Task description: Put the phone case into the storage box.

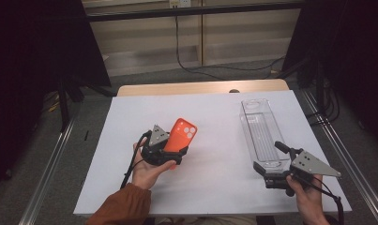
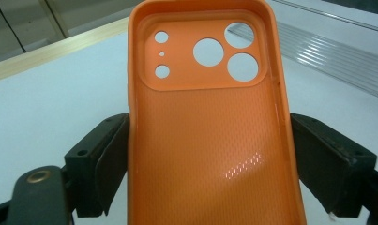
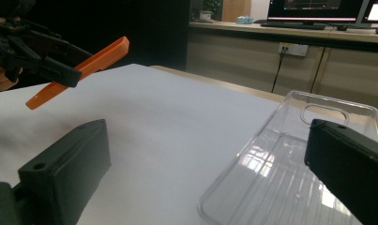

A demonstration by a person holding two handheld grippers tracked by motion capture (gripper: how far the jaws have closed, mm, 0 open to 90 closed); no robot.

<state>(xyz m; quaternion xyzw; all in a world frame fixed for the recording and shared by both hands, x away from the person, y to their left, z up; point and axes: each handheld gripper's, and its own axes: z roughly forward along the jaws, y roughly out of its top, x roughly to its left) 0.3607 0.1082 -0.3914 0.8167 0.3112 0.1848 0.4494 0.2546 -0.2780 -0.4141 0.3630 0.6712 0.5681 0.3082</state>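
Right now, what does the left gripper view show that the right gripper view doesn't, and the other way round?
The left gripper view shows the orange phone case from its inner side: the textured lining and the round camera cut-outs, with the left tongs clamped on its two long edges. The right gripper view shows the open right tongs, the near end of the clear phone case lying between them untouched, plus monitors and a wall socket behind. Both views share the white table cover, the clear case, and the orange case, which the right gripper view catches edge-on, lifted and tilted.
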